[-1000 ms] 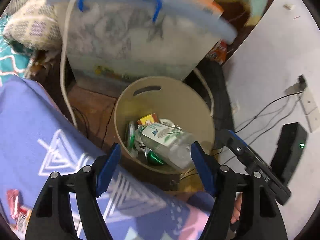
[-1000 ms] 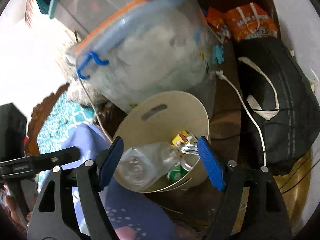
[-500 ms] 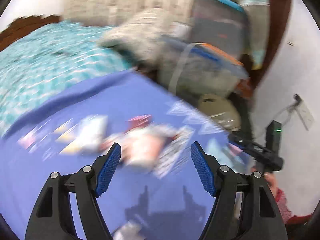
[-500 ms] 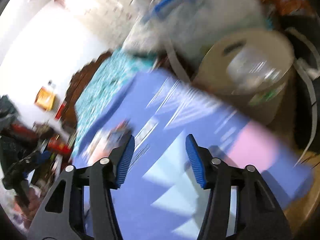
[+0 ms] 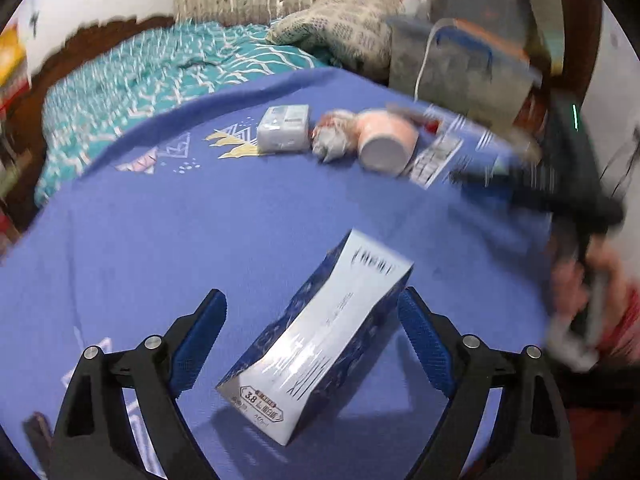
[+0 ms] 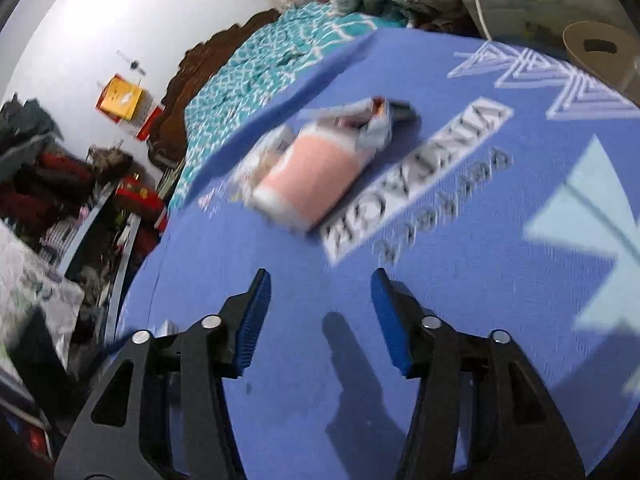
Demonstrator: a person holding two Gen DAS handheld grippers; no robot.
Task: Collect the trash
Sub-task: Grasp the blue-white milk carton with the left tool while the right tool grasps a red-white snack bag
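Observation:
A blue and white milk carton (image 5: 320, 340) lies on the blue mat (image 5: 160, 220). My left gripper (image 5: 312, 320) is open with its fingers on either side of the carton, not touching it. Farther off lie a pink cup (image 5: 386, 140) on its side, a crumpled wrapper (image 5: 330, 140) and a small grey box (image 5: 284, 128). My right gripper (image 6: 318, 300) is open and empty above the mat, short of the pink cup (image 6: 308, 176) and wrapper (image 6: 368, 120). The beige trash bin (image 6: 600, 56) shows at the mat's far right edge.
A teal patterned bedcover (image 5: 152, 76) and a knitted pillow (image 5: 344, 28) lie beyond the mat. A clear storage box (image 5: 460, 64) stands at the back right. Clutter and shelves (image 6: 60, 184) fill the left of the right wrist view.
Both grippers have swung away from the trash bin, where a clear bottle was left, to the blue mat. The left gripper now straddles the milk carton; the right faces the pink cup.

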